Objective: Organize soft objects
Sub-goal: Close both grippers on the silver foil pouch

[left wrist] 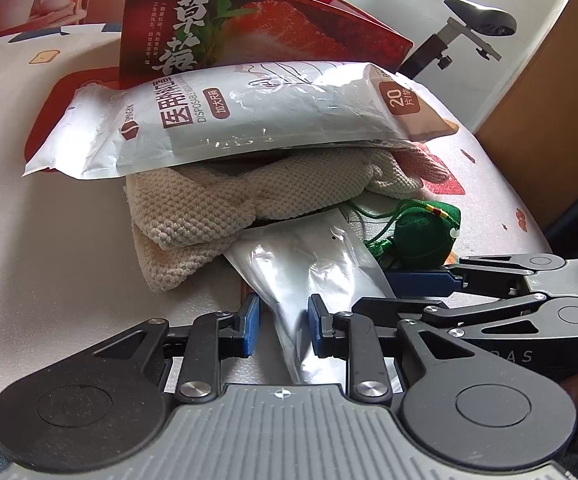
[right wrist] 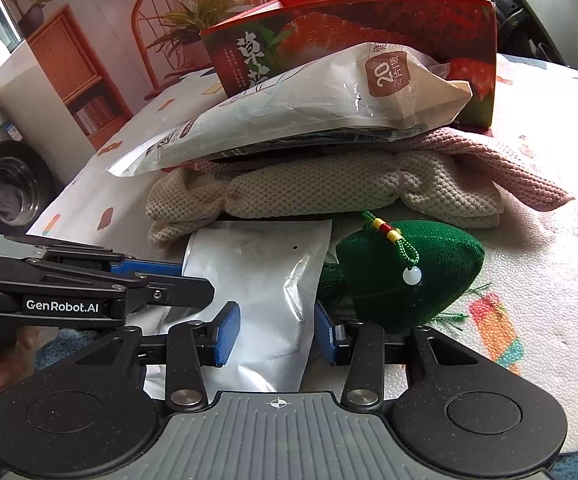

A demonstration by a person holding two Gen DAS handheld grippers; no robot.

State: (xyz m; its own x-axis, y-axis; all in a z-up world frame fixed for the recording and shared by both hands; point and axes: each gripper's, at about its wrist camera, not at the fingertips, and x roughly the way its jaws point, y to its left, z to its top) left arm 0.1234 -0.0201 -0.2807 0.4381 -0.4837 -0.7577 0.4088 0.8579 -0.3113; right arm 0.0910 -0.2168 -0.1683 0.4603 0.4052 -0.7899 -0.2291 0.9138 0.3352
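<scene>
A silver foil pouch [left wrist: 305, 276] [right wrist: 257, 288] lies at the near edge of the printed mat. Both grippers are open with the pouch's near end between their blue pads: my left gripper [left wrist: 283, 328] and my right gripper [right wrist: 275, 334]. Behind the pouch lies a folded beige knit cloth [left wrist: 217, 208] [right wrist: 321, 188] over a pink knit cloth [right wrist: 501, 156]. A white mask packet [left wrist: 241, 120] [right wrist: 309, 104] rests on top of them. A green stuffed charm [right wrist: 405, 276] [left wrist: 425, 236] with a tassel sits right of the pouch, touching my right gripper's right finger.
A red strawberry box [left wrist: 225, 28] [right wrist: 369, 32] stands open behind the pile. The printed mat [left wrist: 29, 208] [right wrist: 537, 216] covers the table. A cabinet, chair and plants stand at the left in the right wrist view; a cardboard panel [left wrist: 549, 92] is at the right.
</scene>
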